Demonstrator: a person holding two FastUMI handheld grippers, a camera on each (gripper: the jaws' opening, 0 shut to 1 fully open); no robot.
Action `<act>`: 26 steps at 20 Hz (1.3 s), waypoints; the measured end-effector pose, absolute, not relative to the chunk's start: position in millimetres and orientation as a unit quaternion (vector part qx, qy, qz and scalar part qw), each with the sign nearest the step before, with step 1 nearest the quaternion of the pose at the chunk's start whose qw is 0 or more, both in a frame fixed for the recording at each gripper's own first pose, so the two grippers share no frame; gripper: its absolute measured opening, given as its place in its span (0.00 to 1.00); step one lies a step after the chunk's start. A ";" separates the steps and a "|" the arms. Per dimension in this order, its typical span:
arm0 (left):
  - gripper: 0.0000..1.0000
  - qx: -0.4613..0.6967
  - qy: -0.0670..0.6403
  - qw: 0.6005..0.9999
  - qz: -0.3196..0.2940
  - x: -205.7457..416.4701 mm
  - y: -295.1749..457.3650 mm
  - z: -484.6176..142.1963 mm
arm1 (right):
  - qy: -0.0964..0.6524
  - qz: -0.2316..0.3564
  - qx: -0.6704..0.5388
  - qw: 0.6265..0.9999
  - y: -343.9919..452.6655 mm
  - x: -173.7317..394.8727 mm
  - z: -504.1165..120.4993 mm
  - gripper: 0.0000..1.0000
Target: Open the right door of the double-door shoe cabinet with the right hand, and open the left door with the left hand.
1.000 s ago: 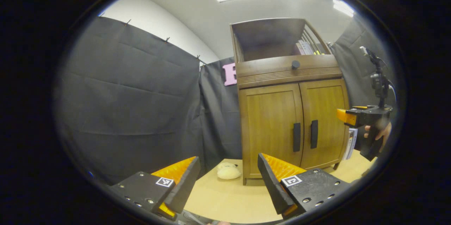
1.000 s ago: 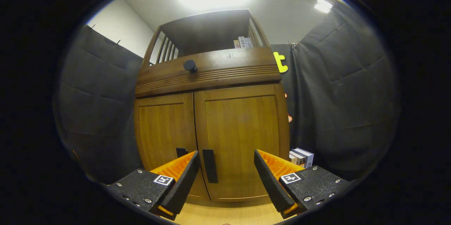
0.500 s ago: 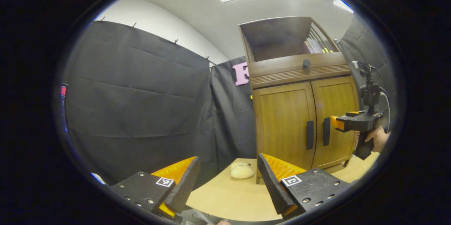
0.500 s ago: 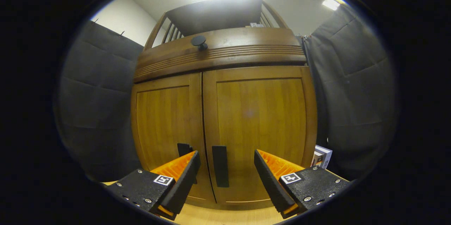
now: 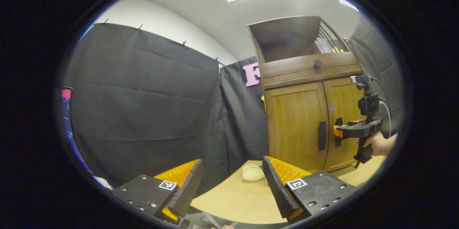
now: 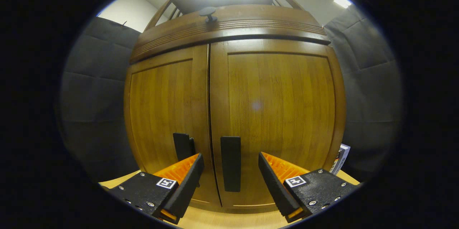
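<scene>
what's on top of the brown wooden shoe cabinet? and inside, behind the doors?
On the brown wooden shoe cabinet, an open railed shelf holds upright books at its right end. Both wooden doors are shut, hiding the interior.

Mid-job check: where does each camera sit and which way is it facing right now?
Left gripper view: rides the left claw, back from the table, facing the cabinet obliquely; right claw and hand at right.
Right gripper view: rides the right claw, close, facing the closed doors, straddling the right door handle.
Shared: cabinet, both handles.
</scene>
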State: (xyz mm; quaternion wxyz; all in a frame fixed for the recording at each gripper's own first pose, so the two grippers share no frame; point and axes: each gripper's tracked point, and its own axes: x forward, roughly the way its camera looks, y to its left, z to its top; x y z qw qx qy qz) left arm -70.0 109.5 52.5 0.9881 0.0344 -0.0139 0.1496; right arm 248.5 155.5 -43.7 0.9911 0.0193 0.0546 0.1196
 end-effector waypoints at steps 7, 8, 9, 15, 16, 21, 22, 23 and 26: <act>0.99 0.033 -0.011 0.986 0.160 -72.3 110.4 50.4 | 0.090 0.112 0.031 0.989 163.2 267.8 -68.6 0.75; 0.99 0.033 -0.011 0.986 0.160 -72.0 110.6 50.8 | 0.093 0.111 0.032 0.989 162.6 270.4 -71.1 0.71; 0.99 0.033 -0.010 0.986 0.161 -71.8 110.6 49.5 | 0.095 0.110 0.035 0.989 162.1 269.7 -72.5 0.67; 0.99 0.030 -0.008 0.987 0.160 -71.7 110.7 49.1 | 0.118 0.109 0.056 0.985 161.7 277.0 -82.4 0.43; 0.99 0.030 -0.008 0.987 0.160 -71.5 111.1 49.7 | 0.115 0.106 0.059 0.986 161.4 276.6 -80.2 0.42; 0.94 0.029 -0.008 0.987 0.157 -71.2 110.7 49.9 | 0.114 0.104 0.045 0.987 161.5 274.6 -81.7 0.29; 0.99 0.028 -0.009 0.987 0.156 -71.2 111.0 50.8 | 0.116 0.106 0.045 0.987 161.1 273.1 -82.0 0.27; 0.99 0.027 -0.009 0.988 0.155 -71.2 110.7 50.5 | 0.117 0.108 0.043 0.986 160.8 270.4 -81.7 0.28; 0.99 0.024 -0.011 0.988 0.149 -70.9 110.2 52.0 | 0.116 0.112 0.042 0.986 159.5 263.4 -79.7 0.28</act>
